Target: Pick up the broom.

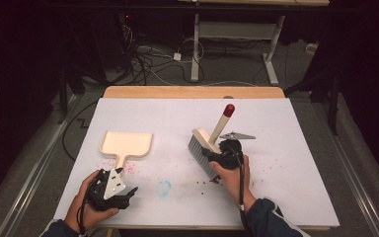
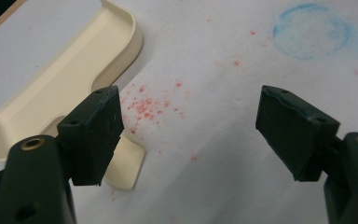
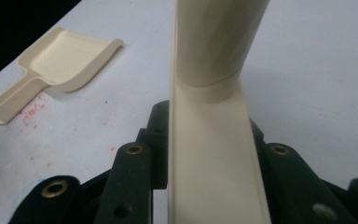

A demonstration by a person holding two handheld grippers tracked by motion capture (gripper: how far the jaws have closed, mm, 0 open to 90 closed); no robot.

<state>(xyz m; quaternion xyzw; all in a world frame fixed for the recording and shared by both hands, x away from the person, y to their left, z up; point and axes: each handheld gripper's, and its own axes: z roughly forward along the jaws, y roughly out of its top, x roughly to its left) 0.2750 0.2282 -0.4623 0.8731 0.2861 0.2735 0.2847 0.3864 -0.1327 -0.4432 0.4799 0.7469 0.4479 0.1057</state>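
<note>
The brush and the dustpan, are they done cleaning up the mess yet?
Not yet, it looks like an early stage. Done: the right gripper is shut on the brush, holding it over the table. In hand: the left gripper is open by the dustpan handle, not holding it. Left: the red specks and dark crumbs lie unswept, and the dustpan looks empty.

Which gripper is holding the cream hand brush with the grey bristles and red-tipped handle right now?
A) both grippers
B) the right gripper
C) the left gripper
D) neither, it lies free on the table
B: the right gripper has its jaws shut on the cream hand brush, while the left gripper is open beside the cream plastic dustpan.
</note>
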